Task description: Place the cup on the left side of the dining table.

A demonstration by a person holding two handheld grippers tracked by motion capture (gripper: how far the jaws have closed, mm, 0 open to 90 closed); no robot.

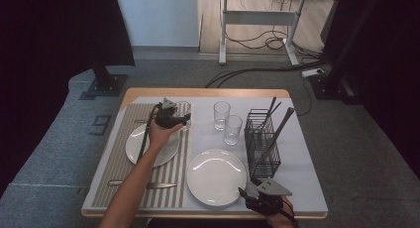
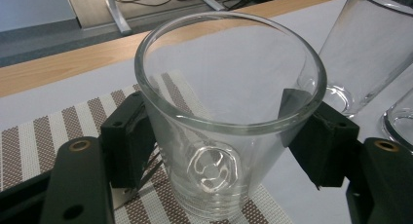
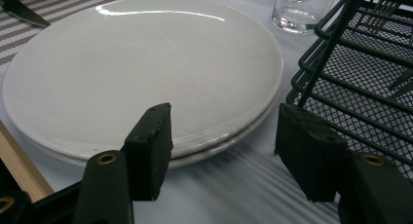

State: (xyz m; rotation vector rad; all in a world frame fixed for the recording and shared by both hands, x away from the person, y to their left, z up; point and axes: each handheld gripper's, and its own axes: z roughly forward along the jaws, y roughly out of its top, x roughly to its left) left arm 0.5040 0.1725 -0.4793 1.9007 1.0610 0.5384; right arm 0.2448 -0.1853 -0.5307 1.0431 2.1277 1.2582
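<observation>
My left tongs grip a clear glass by its sides; it stands upright on the far right corner of the striped placemat, beyond the left plate. Two more glasses stand to its right. My right tongs gape empty at the desk's near edge, between stacked plates and wire basket.

Glass base cut off below.
</observation>
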